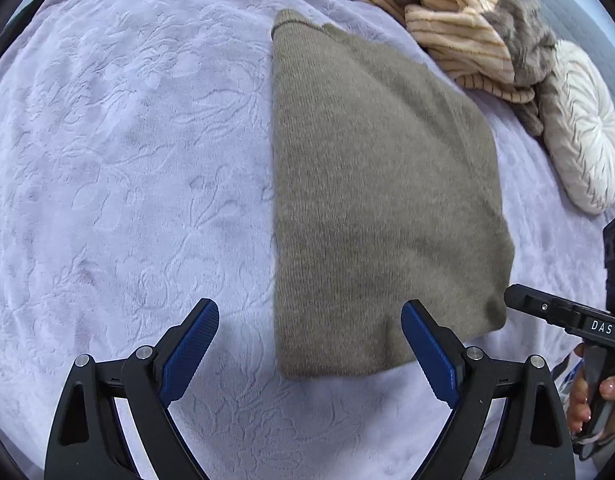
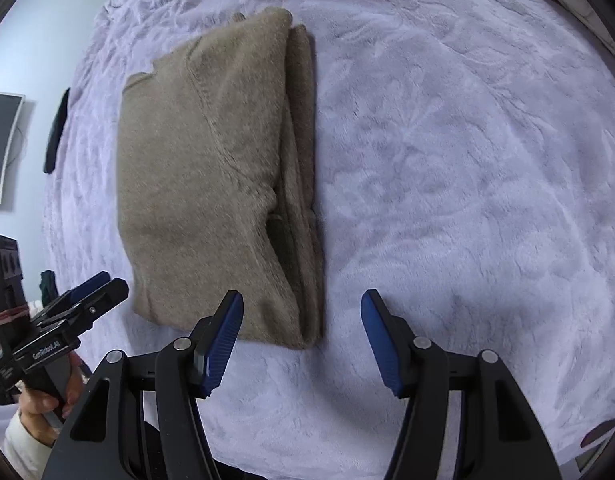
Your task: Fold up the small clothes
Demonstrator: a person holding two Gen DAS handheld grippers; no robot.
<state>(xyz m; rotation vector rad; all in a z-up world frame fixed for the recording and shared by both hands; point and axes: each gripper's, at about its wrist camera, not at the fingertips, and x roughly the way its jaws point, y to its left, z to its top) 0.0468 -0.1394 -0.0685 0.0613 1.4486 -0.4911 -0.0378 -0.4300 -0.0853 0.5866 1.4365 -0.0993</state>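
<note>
A folded olive-brown knit garment lies flat on the lavender bedspread. In the right wrist view the garment shows its stacked folded edge on its right side. My left gripper is open and empty, hovering at the garment's near left corner. My right gripper is open and empty, hovering at the near right corner over the stacked edge. The right gripper also shows at the right edge of the left wrist view. The left gripper shows at the left of the right wrist view.
A heap of tan striped and grey fuzzy clothes lies behind the garment, with a round white pillow beside it. A dark object lies at the bed's far left edge. Bedspread stretches to the right.
</note>
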